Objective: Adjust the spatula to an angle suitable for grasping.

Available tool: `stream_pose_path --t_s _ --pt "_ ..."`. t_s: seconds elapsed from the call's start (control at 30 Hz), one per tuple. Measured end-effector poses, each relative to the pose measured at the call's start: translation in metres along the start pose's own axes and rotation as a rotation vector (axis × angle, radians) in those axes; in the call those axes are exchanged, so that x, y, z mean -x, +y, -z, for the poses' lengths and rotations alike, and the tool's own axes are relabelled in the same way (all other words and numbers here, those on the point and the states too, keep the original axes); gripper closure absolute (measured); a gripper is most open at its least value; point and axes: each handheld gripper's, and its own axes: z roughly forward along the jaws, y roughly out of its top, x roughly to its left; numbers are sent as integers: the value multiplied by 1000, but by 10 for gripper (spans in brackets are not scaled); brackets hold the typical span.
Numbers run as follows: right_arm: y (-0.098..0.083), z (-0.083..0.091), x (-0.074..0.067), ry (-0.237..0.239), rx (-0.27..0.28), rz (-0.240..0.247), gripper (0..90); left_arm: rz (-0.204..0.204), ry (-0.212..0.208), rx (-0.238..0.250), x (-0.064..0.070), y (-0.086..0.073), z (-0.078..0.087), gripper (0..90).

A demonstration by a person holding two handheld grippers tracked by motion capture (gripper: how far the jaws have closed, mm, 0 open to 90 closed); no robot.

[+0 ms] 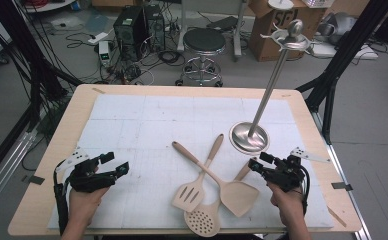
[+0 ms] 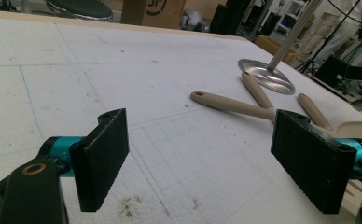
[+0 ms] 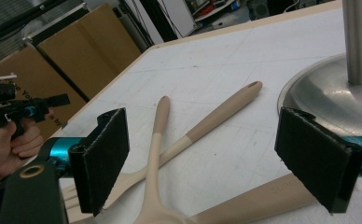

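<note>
Three beige utensils, a slotted turner (image 1: 188, 192), a solid turner (image 1: 238, 196) and a perforated skimmer (image 1: 202, 221), are seen on a white, faintly gridded surface (image 1: 132, 130), with a silver stand (image 1: 250, 137) at two o'clock and black, teal-jointed fingers (image 2: 102, 156).

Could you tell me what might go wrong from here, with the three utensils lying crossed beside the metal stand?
1. The slotted spatula, skimmer and solid turner overlap, so lifting one may drag the others.
2. The right gripper, open, sits close to the stand; a careless swing could knock its tall pole.
3. The left gripper, also open, is far off and must cross the white mat.
</note>
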Motion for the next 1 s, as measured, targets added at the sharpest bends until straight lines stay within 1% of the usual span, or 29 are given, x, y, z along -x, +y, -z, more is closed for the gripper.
stream_pose_path --t_s 0.13,0.23,0.43,0.5,0.6,0.83,0.9,1.0 --pt "0 0 0 0 1 -1 169 -1 0 -2 0 0 -1 197" --pt "0 1 0 -6 13 1 175 -4 1 -1 0 0 0 197" --pt "1 0 -1 -3 13 5 175 -5 7 1 0 -1 0 197" --pt "1 0 -1 1 15 -4 176 -5 7 -1 0 -1 0 197" --pt "1 0 -1 2 9 -5 175 -1 13 4 -1 -1 1 197" --pt "0 0 -2 2 13 13 175 -7 17 2 0 -1 0 197" --pt "0 1 -2 2 9 6 175 -7 16 0 0 -1 -1 197" --pt "0 1 -1 1 14 11 175 -7 14 -1 0 -1 -3 197"
